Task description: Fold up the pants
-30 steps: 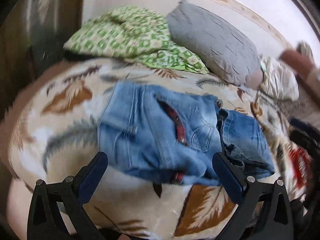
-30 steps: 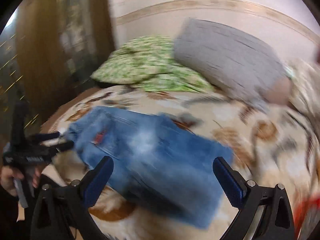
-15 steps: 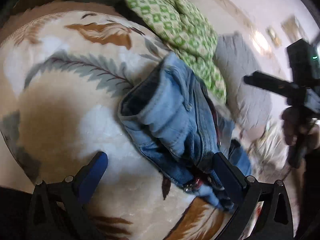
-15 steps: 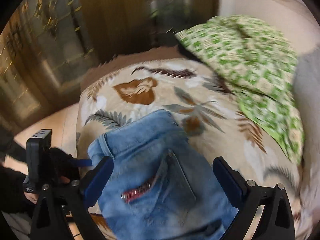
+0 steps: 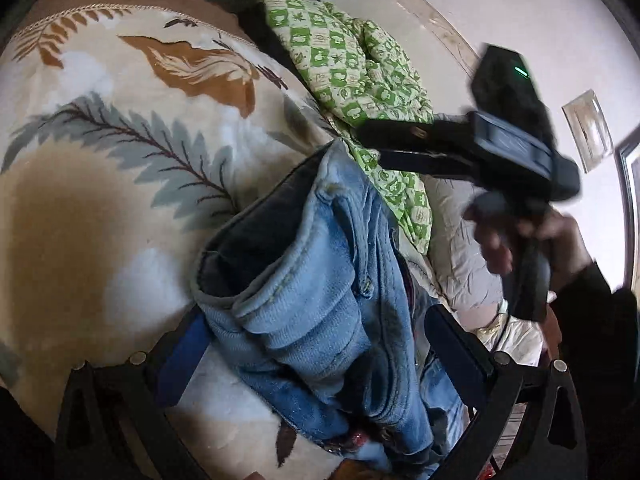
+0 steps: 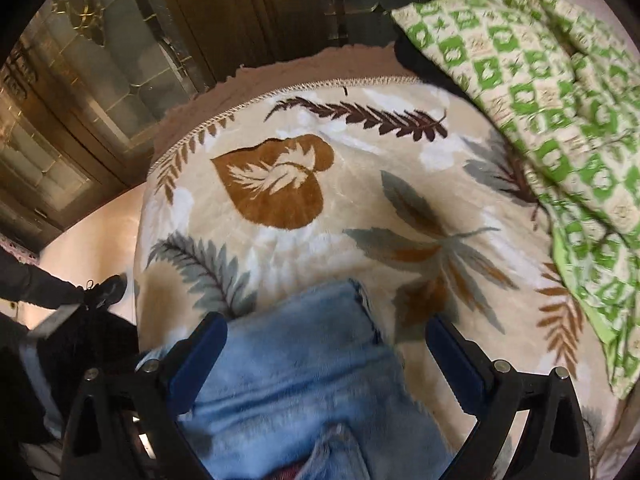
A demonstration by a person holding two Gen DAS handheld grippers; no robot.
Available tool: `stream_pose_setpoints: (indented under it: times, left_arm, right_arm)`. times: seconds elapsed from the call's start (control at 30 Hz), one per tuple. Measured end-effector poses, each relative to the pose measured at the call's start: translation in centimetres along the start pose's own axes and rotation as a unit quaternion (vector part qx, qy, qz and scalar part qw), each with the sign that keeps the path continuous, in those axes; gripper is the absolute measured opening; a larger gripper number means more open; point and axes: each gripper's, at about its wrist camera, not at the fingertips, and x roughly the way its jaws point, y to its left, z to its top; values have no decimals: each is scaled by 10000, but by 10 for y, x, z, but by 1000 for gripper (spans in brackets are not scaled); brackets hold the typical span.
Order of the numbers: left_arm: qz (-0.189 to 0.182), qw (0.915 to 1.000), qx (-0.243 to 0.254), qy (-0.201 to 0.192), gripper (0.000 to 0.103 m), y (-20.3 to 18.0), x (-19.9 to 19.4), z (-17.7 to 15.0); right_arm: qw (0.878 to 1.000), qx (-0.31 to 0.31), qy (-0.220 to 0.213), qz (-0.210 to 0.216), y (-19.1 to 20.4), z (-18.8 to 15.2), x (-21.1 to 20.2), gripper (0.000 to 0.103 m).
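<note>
both tools, left (image 5: 316, 344) and right (image 6: 326, 354), gape over blue jeans (image 5: 320, 292) (lower legs cut off, right view blurred).

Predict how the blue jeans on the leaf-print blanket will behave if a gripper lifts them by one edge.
The jeans lie bunched in soft folds, so they will probably droop rather than hold shape. The denim looks thick and layered, so likely heavy for a single pinch. The left gripper is open around them; the plush blanket may drag on the cloth.

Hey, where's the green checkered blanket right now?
The green checkered blanket lies bunched at the far right of the leaf-print bedspread in the right wrist view, beyond the jeans; the left wrist view shows it behind the right tongs.
</note>
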Motion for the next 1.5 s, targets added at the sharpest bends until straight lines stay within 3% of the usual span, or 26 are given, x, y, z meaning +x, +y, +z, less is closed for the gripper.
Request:
stream_pose_setpoints:
  times: [0.07,0.1,0.13,0.17,0.2,0.23,0.27,0.33,0.43,0.53,0.63,0.73,0.8,0.83,1.03,1.1,1.17,1.2,1.3,1.37,1.43,1.5]
  left_arm:
    - [-86,10000,10,-31,103,2,-1,0]
    - [-60,10000,13,-27,101,3,-2,0]
    - [-42,10000,14,-37,99,4,-4,-2]
    - [21,10000,29,-40,92,4,-3,-1]
    - [174,9998,96,-37,73,4,-4,-2]
    - [368,9992,161,-18,60,4,-4,-2]
    - [615,9978,230,15,40,4,-3,-1]
    - [648,9971,395,62,32,0,-5,1]
    - [578,9949,818,-149,26,-24,-20,0]
    - [613,9875,1408,-345,26,-57,-34,-8]
    - [666,9735,2128,-508,26,-96,-48,-21]
    - [606,9525,2923,-607,26,-144,-59,-40]
    - [481,9317,3560,-536,26,-182,-58,-64]
    - [429,9252,3739,-486,26,-194,-56,-72]
    - [-28,8755,4807,493,26,-252,-10,-150]
    - [7,8637,4960,894,26,-256,13,-171]
    - [116,8499,5124,1223,25,-254,34,-192]
    - [214,8410,5235,1346,25,-251,45,-203]
    - [427,8172,5544,1515,25,-243,67,-230]
    - [514,8031,5744,1502,25,-239,74,-243]
    - [551,8004,5776,1506,24,-237,75,-247]
    - [554,8050,5691,1584,24,-236,76,-244]
  right_arm:
    - [9995,78,290,108,-4,3,18,98]
    - [9989,94,412,190,-5,2,24,87]
    - [9981,97,568,229,-5,0,33,68]
    - [9978,40,653,50,-4,-1,38,59]
    - [9976,-43,677,-108,-2,-3,40,40]
    - [9978,-112,626,-183,1,-6,37,35]
    - [9981,-144,564,-224,3,-8,31,31]
    - [9981,-285,443,-305,9,-13,17,20]
    - [9981,-322,148,-512,19,-22,-14,19]
    - [9970,-257,-327,-650,25,-41,-58,18]
    - [9933,-34,-890,-738,22,-71,-106,18]
    - [9841,346,-1516,-863,12,-124,-158,18]
    - [9743,808,-1888,-925,-2,-169,-187,18]
    - [9663,1111,-2096,-995,-12,-202,-200,18]
    - [9226,2794,-2444,-1051,-62,-347,-206,19]
    - [9059,3292,-2394,-1170,-74,-381,-201,23]
    - [8833,3846,-2371,-1252,-82,-413,-200,54]
    - [8743,3994,-2460,-1249,-83,-425,-203,75]
    - [8477,4214,-2936,-1329,-76,-457,-219,78]
    - [8394,4289,-3026,-1409,-69,-467,-222,79]
    - [8373,4312,-2984,-1546,-62,-471,-222,79]
    - [8359,4316,-2986,-1607,-54,-470,-221,79]
